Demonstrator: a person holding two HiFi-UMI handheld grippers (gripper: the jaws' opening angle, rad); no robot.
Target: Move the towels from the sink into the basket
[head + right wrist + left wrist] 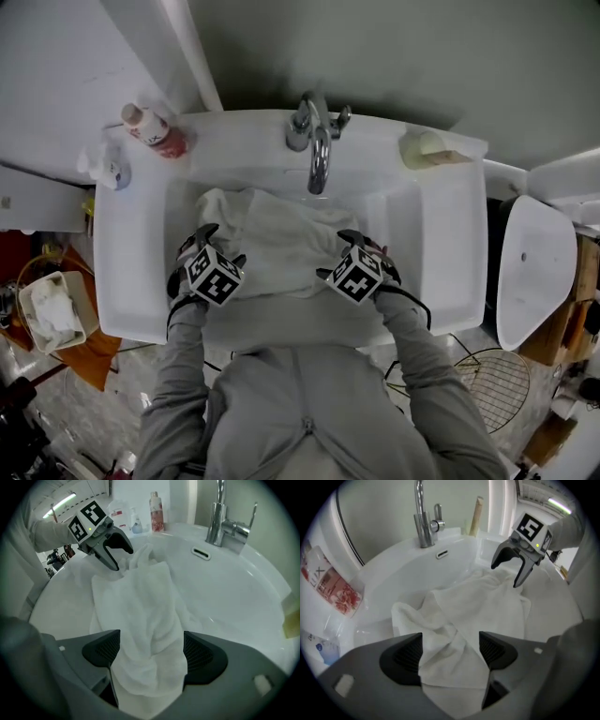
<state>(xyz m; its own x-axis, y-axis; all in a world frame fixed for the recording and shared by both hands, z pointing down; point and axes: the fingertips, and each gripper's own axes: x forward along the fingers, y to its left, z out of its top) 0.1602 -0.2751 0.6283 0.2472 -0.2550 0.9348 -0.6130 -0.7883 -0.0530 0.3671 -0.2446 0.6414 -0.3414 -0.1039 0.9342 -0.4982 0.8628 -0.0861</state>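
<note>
1. Left gripper (451, 651): jaws wide apart, pointing steeply down. A fold of the white towel heap (272, 244) lies between the pads, which do not press on it.
2. Right gripper (152, 649): jaws wide apart, same attitude. A bunched fold of the same heap lies between the pads, unclamped.
3. Towel location: inside the basin of the white sink (441, 244), below the spout. Whether the heap is one towel or several cannot be determined.
4. Obstructions: nothing lies over the heap. The two grippers stand at its left and right ends.
5. Rear of sink: one chrome faucet (319, 150) at centre, with one overflow slot (442, 553) below it.
6. Rear left: two bottles, one pink bottle (155, 131) and one small white pump bottle (108, 169).
7. Rear right: one pale yellow object (431, 145).
8. Floor: one wire basket (492, 375) at the person's right, and one cream basket (52, 309) holding white cloth at the left.
</note>
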